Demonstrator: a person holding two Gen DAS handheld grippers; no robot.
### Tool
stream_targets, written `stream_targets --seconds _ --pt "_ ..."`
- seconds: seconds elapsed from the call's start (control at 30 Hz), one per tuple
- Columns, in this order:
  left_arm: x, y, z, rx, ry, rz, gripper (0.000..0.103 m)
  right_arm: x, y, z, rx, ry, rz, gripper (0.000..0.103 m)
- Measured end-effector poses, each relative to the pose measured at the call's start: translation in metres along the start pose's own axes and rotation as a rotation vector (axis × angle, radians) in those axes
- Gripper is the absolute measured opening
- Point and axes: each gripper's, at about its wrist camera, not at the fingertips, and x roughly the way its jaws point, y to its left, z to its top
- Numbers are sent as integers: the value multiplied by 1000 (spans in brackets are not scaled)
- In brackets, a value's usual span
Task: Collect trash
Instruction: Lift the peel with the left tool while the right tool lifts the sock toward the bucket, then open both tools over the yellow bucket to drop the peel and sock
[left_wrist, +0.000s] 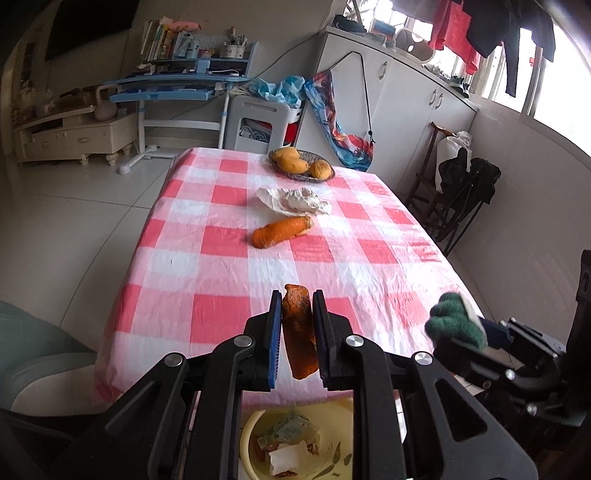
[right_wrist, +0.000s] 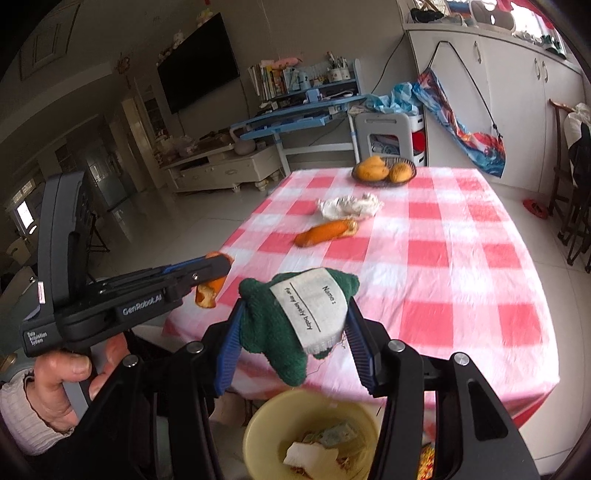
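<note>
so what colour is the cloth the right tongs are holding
Dark green cloth with a white label, clearest in the right wrist view.

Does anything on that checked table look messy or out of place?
Yes. A crumpled paper napkin and a long orange peel lie loose mid-table, near the tidy fruit basket. Oddly, the right tool grips a green knitted cloth with a name label, hardly obvious trash.

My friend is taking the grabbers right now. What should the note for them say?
Left tongs: shut on an orange peel.
Right tongs: shut on a green cloth with a name label.
Both are held over the near table edge, above the yellow bin, which already holds scraps.
Left to do: drop both in, then fetch the second peel and crumpled paper mid-table. The fruit basket stays.
</note>
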Motion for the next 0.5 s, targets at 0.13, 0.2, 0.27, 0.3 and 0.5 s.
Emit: stream_targets --seconds 0.13,0.2,0.27,0.3,0.5 --pt "-5 -2 -8 4 7 -3 16 -2 3 -14 18 30 15 51" --pt "-8 -3 -12 7 11 -5 16 -3 5 -22 22 45 17 51" --pt "-10 -3 -15 9 15 -7 16 -3 6 -28 30 62 21 51" --pt "-11 -4 -17 11 16 -8 16 -3 5 -30 34 70 23 51" --pt "-16 -9 -26 25 28 -16 16 1 8 -51 60 138 26 51"
